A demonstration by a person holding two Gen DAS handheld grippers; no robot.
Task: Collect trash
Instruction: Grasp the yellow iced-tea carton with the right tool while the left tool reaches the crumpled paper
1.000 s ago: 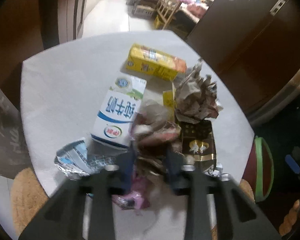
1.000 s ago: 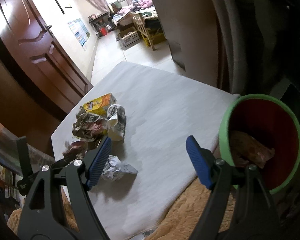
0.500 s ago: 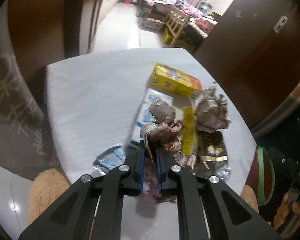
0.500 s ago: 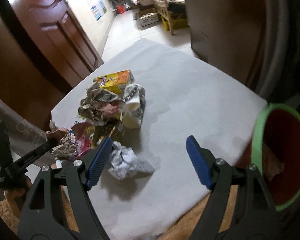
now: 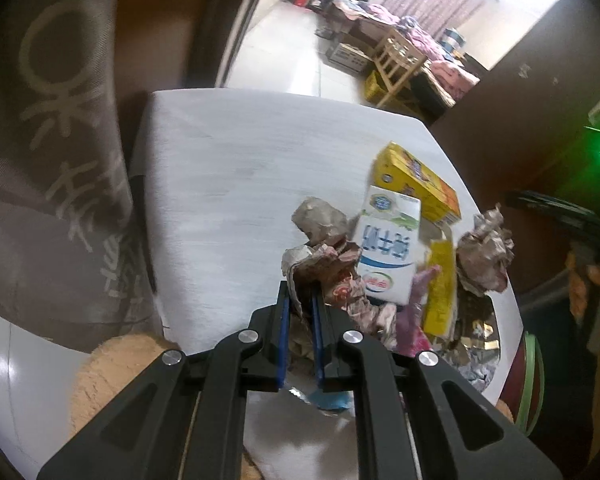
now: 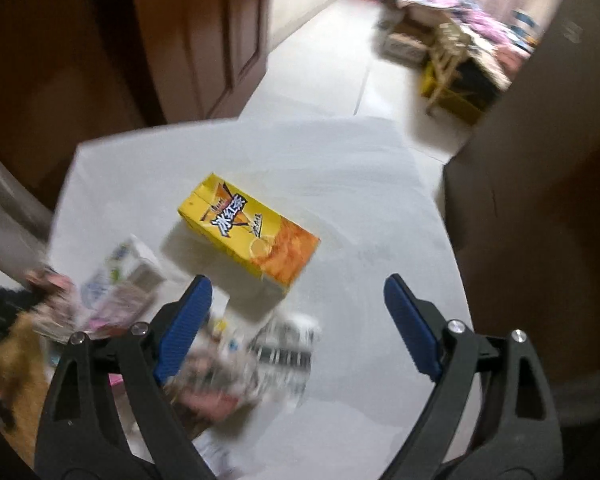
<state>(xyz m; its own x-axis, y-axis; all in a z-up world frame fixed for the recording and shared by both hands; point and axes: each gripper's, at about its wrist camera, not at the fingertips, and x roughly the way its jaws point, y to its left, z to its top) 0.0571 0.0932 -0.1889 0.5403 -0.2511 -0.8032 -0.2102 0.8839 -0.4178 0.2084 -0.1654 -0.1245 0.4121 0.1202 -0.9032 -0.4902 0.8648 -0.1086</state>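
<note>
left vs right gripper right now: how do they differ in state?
Jaws: the left gripper is shut, pads pinching a crumpled brown-and-red paper wrapper; the right gripper is wide open, having just opened further.
Load: left holds the wrapper; right holds nothing.
What lies ahead: left faces the trash pile; right faces the yellow-orange drink carton lying flat on the white table.
Shared: black frames, blue pads.

Right wrist view, the litter heap (image 6: 236,364) at the table's (image 6: 360,184) near left corner is smeared to streaks; no telling wrapper from paper. Left wrist view, the green-rimmed bin (image 5: 534,376) past the right edge shows only a sliver.
</note>
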